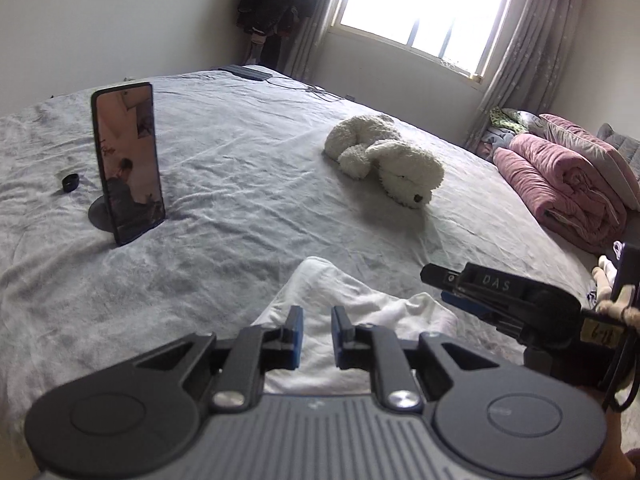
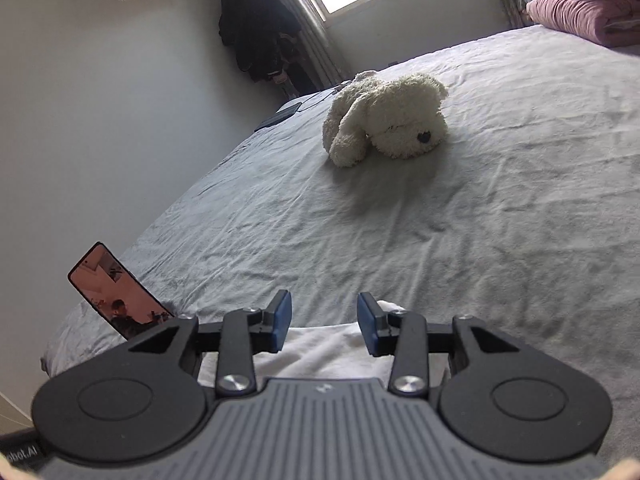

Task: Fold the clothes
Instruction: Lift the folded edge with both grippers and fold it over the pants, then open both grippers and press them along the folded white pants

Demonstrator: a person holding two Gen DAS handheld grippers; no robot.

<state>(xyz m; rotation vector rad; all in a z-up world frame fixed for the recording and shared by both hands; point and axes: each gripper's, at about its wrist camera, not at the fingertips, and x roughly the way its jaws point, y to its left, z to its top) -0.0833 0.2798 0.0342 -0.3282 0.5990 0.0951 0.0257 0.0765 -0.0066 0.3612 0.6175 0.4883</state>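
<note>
Now both tools hover over the white garment (image 1: 332, 292) on the bed (image 1: 240, 184) — left tool (image 1: 317, 318) and right tool (image 2: 323, 312) parted, gripping nothing.

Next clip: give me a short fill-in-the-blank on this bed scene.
1. Both grippers, left and right, hover with jaws ____.
2. The garment under them is ____ in colour.
3. The phone stands ____ on its stand.
4. The plush dog lies on the ____.

Missing: open; white; upright; bed

Bedroom, daylight from one window

A grey bed (image 1: 248, 152) fills the room; pale walls (image 1: 120, 20), a bright window (image 1: 424, 0) with grey curtains (image 1: 520, 60), dark clothes (image 2: 256, 28) hanging in the corner.
</note>
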